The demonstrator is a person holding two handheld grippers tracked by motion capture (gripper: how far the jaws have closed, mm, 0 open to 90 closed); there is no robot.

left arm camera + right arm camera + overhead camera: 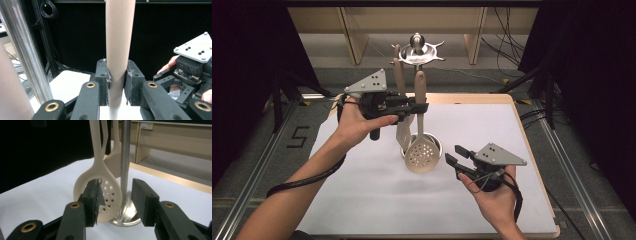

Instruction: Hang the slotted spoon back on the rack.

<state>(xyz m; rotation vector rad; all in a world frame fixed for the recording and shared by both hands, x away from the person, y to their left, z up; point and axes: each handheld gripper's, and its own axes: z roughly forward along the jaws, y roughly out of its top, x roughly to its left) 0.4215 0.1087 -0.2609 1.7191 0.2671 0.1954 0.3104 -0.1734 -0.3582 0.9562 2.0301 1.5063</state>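
gripping slotted spoon (422,150) handle: left gripper (422,107); right gripper (452,156) open, empty; steel stand (125,170) behind spoon.

So I'm counting two grippers: the left gripper (421,106) is squeezing one handle between its fingers (132,83), the right gripper (453,154) is sitting with nothing between its fingers (93,200). One stand (417,51) is holding three utensils: one skimmer (422,153), one spatula (403,134), plus one more handle (397,51) peeking out behind. All sitting on one table (377,200).
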